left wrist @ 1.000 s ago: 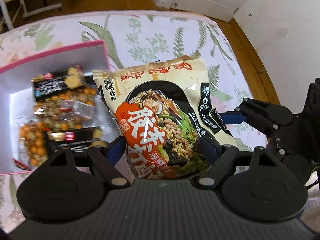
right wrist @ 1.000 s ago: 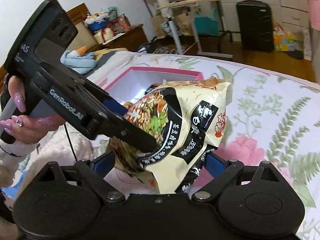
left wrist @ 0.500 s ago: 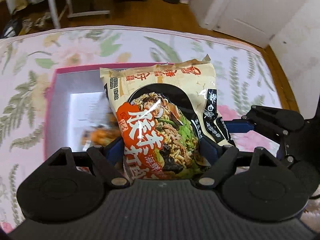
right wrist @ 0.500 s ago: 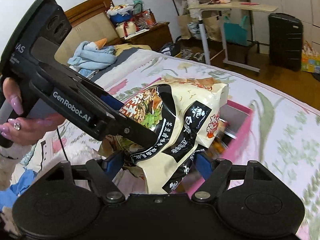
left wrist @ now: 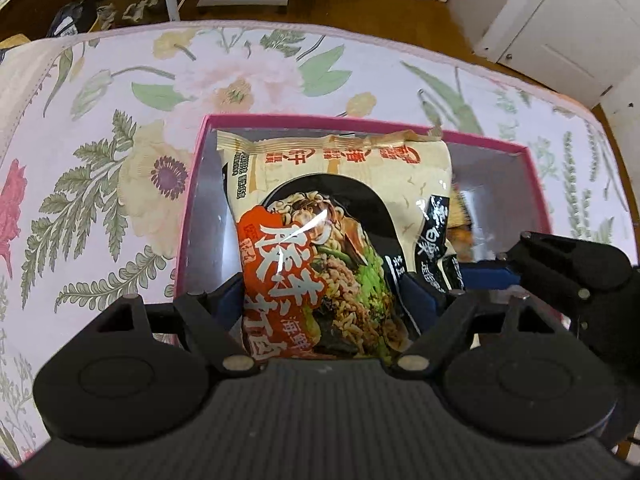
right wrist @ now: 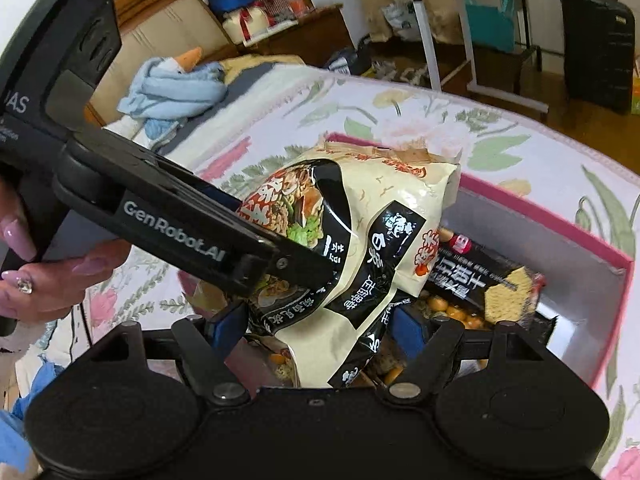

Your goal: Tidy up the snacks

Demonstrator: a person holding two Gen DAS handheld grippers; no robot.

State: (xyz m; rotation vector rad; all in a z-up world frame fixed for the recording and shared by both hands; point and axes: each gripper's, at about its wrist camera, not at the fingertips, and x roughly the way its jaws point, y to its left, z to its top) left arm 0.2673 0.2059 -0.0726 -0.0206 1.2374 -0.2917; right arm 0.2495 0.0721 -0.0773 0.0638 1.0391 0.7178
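Observation:
A cream and black instant noodle packet [left wrist: 332, 240] hangs over a pink-rimmed box [left wrist: 191, 208] on a floral bed cover. My left gripper [left wrist: 324, 300] is shut on the packet's lower part, a blue pad pressing each side. My right gripper [right wrist: 318, 324] grips the same noodle packet [right wrist: 372, 220] from the neighbouring side, its pads against the crumpled bottom edge. In the right wrist view the left gripper's black finger [right wrist: 208, 240] lies across the packet's face. Inside the box [right wrist: 552, 220] lie a black cracker packet [right wrist: 488, 280] and a clear bag of orange beans [right wrist: 460, 316].
The floral cover [left wrist: 120, 128] spreads around the box. A blue cloth bundle [right wrist: 172, 88] and a wooden headboard [right wrist: 160, 12] lie at the bed's far end. White desk legs [right wrist: 432, 40], a black suitcase [right wrist: 596, 44] and a white door [left wrist: 560, 20] stand beyond.
Both grippers carried the noodle packet sideways and slightly down. It started beside the box and now hangs over the box's inside.

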